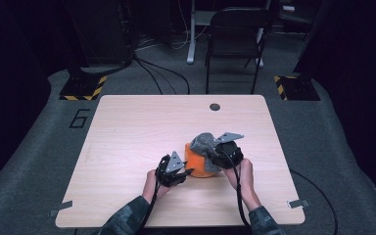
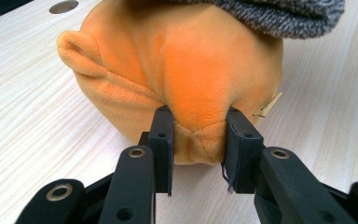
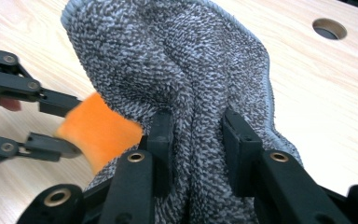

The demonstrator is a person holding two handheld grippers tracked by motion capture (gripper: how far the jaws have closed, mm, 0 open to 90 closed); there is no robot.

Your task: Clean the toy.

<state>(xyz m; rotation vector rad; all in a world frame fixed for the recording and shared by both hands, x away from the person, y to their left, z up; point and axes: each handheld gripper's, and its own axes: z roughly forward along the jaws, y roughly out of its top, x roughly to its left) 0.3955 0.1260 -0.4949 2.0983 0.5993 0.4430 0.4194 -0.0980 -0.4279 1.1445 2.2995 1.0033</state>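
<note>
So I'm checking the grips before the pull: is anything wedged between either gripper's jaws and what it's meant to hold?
Nothing visible. The left gripper pinches the orange plush directly, and the right gripper is clamped straight on the grey cloth draped over it.

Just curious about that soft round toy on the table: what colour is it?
The plush toy is bright orange, clearest in the left gripper view.

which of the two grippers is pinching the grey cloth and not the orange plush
The right gripper: its jaws pinch a fold of the grey cloth draped over the orange plush toy. The left gripper grips the toy's orange fabric instead.
</note>
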